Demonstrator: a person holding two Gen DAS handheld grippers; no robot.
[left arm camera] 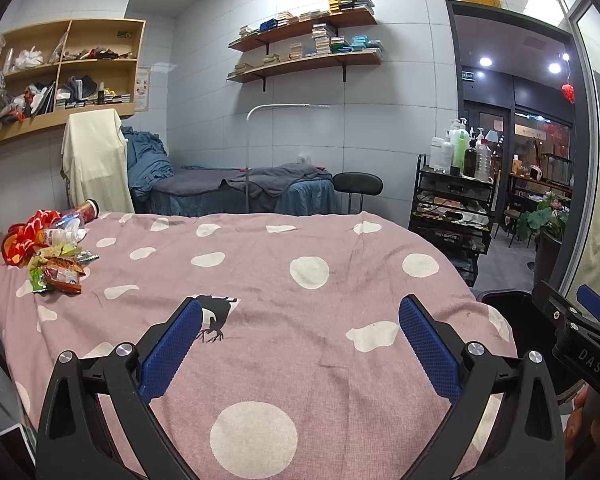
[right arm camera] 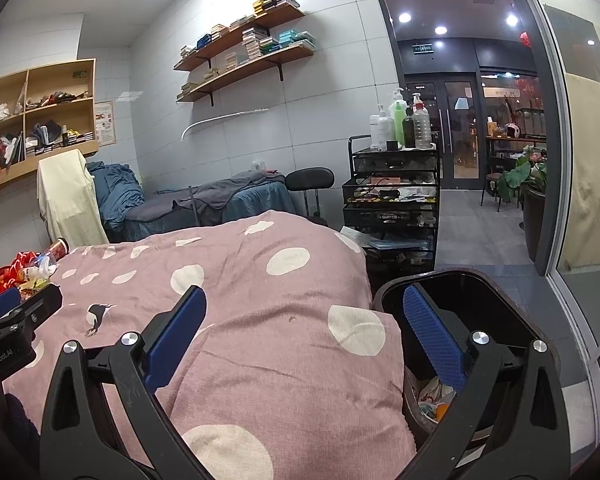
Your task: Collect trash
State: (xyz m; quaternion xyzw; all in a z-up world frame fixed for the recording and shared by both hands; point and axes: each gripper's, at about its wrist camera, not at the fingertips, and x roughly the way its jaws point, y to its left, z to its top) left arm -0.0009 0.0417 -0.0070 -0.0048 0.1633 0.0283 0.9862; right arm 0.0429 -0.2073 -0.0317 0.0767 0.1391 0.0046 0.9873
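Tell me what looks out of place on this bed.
A pile of trash lies at the bed's far left corner: crumpled snack wrappers, a plastic bottle on its side and a tipped red can, all on the pink spotted cover. The black bin beside the bed already holds some scraps. Both grippers are open and empty.

My left wrist view sits low over the bed point(left arm camera: 300, 264), facing the far shelved wall. My right wrist view sits further right, over the bed's edge and a black bin point(right arm camera: 452, 284). Both share the bed, shelves point(left arm camera: 304, 46) and doorway.
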